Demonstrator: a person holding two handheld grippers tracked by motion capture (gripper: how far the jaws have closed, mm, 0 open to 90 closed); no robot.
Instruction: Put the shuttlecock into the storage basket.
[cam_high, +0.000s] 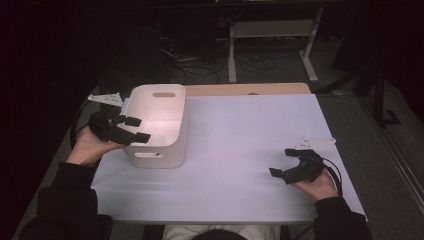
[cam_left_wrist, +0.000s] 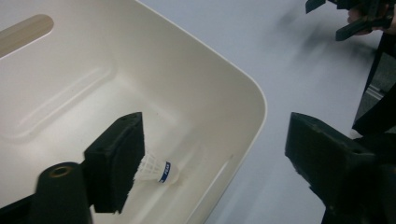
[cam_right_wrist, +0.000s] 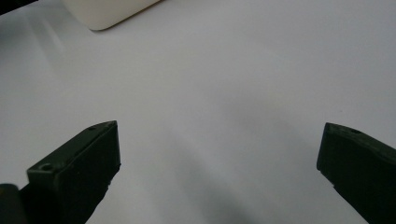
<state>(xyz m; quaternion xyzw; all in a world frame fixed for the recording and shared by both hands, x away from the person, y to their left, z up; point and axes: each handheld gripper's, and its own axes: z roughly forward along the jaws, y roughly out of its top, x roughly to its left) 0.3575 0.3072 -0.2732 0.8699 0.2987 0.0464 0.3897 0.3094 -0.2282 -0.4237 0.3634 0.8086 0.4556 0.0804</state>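
- The left tool (cam_high: 134, 129) hangs over the near-left rim of the white bin (cam_high: 172, 150), jaws spread wide and gripping nothing; in the left gripper view one jaw sits inside the bin and the other outside its wall.
- A shuttlecock (cam_left_wrist: 156, 170) lies on its side on the bin floor, just beside the inner jaw, white mesh skirt towards the jaw and blue-banded cork end pointing away.
- Judged by its look, the shuttlecock is very light and its skirt thin and easily crushed; the cork end is the firmer place to pinch, with a gentle close, since it could roll or skid on the smooth plastic.
- The left hand (cam_high: 90, 145) holds its tool from below, wrist cocked inward over the bin's edge.
- The right tool (cam_high: 288, 165) rests low over the bare white bench (cam_high: 240, 130), well apart from the bin, jaws likewise released and empty, with the right hand (cam_high: 317, 185) behind it.
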